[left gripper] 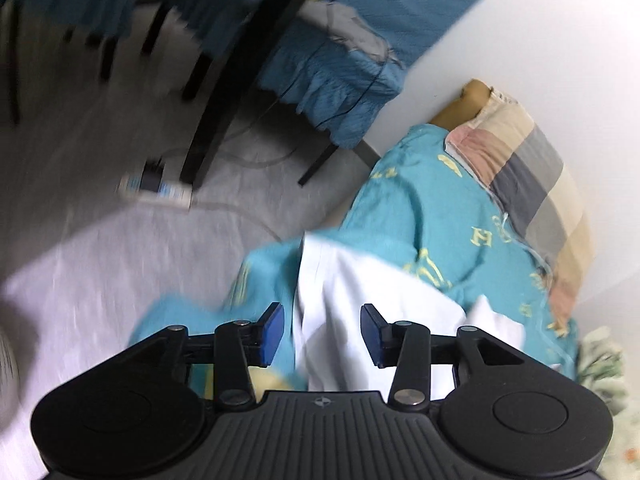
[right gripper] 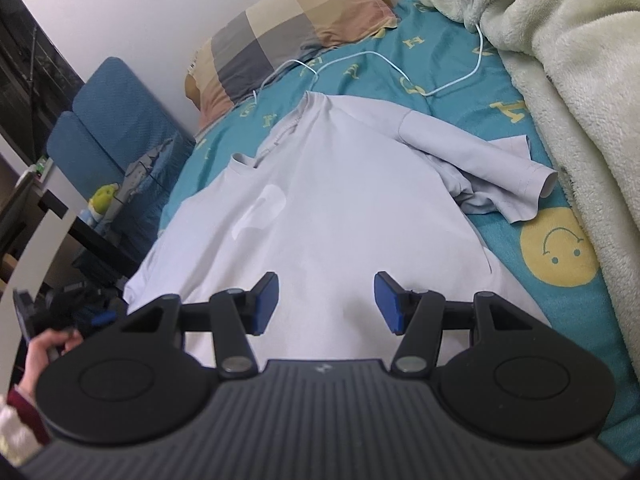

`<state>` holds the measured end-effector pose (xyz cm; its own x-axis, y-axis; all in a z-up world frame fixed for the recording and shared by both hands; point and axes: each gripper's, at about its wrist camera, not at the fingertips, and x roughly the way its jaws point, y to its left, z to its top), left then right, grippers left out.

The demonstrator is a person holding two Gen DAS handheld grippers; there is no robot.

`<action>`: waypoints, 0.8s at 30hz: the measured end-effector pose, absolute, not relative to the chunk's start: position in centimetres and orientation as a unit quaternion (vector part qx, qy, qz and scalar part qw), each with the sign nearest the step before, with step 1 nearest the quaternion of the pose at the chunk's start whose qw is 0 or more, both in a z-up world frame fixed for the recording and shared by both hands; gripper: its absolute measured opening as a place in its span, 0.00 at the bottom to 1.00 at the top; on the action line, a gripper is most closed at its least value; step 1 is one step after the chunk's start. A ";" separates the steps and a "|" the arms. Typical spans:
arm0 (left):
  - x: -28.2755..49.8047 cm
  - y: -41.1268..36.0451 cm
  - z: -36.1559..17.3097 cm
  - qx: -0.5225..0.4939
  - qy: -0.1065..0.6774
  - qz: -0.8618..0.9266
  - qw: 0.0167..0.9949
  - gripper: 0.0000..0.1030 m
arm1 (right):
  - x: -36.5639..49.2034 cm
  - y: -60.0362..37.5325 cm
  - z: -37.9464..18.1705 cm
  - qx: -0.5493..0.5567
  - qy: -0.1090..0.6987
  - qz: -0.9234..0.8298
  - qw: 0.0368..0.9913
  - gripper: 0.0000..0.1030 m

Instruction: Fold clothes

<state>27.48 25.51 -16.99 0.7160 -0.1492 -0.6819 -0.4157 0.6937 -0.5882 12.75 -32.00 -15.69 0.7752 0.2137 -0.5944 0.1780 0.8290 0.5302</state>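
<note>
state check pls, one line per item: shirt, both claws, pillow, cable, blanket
Pale grey short-sleeved T-shirt: spread on the teal bed sheet, one sleeve folded across, bunched.
Left claw: open, holding nothing, over the shirt's edge.
Right claw: open, holding nothing, over the shirt's hem.
Checked pillow: lying against the wall.
White cable: loose on the sheet.
Cream fleece blanket: heaped beside the shirt.

Open shirt [right gripper: 328, 216] surface, blanket [right gripper: 568, 80] (bulky) along right edge
</note>
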 end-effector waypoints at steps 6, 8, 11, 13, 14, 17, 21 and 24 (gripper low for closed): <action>23.5 24.6 -19.1 -0.463 0.379 0.070 0.798 0.42 | 11.5 -32.2 -14.9 0.302 0.328 0.021 0.895 0.55; 23.6 24.2 -19.6 -0.471 0.381 0.066 0.793 0.39 | 11.2 -32.4 -14.8 0.310 0.327 0.022 0.892 0.55; 23.8 24.0 -20.5 -0.479 0.369 0.072 0.794 0.19 | 11.1 -32.6 -14.8 0.316 0.325 0.023 0.891 0.55; 24.0 23.9 -20.7 -0.485 0.359 0.070 0.794 0.09 | 11.3 -32.6 -14.9 0.315 0.325 0.022 0.891 0.55; 24.1 23.8 -20.8 -0.489 0.354 0.069 0.795 0.08 | 11.4 -32.5 -15.0 0.314 0.326 0.023 0.891 0.55; 23.9 24.0 -20.5 -0.502 0.345 0.066 0.790 0.07 | 11.6 -32.2 -15.2 0.312 0.330 0.026 0.891 0.55; 23.1 24.4 -19.7 -0.513 0.342 0.058 0.785 0.07 | 12.1 -31.9 -15.6 0.311 0.338 0.026 0.888 0.55; 22.4 24.6 -19.0 -0.515 0.336 0.047 0.787 0.18 | 12.2 -31.8 -15.8 0.312 0.342 0.026 0.886 0.55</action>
